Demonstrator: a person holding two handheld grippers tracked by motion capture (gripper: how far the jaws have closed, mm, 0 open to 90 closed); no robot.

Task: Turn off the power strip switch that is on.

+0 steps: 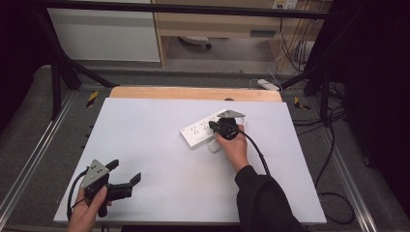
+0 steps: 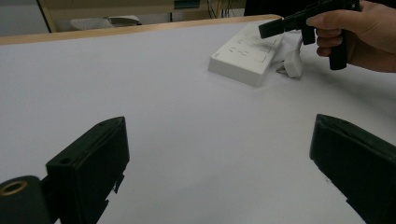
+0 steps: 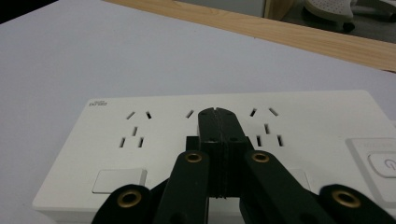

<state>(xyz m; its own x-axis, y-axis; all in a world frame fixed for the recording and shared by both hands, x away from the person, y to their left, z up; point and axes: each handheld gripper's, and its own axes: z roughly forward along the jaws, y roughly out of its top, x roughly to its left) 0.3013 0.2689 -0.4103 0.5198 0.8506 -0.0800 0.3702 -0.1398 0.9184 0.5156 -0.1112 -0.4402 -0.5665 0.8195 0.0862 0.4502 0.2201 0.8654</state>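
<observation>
In the high view, a white power strip (image 1: 207, 127) is seen lying flat on the white table (image 1: 159, 159), in the right half toward the far edge, turned at an angle. The right gripper (image 1: 216, 126) is held by the right hand (image 1: 234, 146) directly over the strip. The left gripper (image 1: 126, 174) is held by the left hand (image 1: 87, 210) at the near left corner, well apart from the strip, and its jaws are spread. In the left gripper view, the two black jaws are seen wide apart with only bare table between them; the power strip (image 2: 246, 55) lies far ahead, and a small white plug (image 2: 293, 65) is seen just beside it, under the right gripper (image 2: 270, 28). In the right gripper view, the power strip (image 3: 140, 140) is shown as a flat white block with several groups of socket slots, a small label at one corner and a power button (image 3: 385, 164) at the right end. The right gripper (image 3: 218, 114) has its jaws pressed together with nothing between them, and the tips are placed over the middle socket group; whether they touch the surface cannot be told.
</observation>
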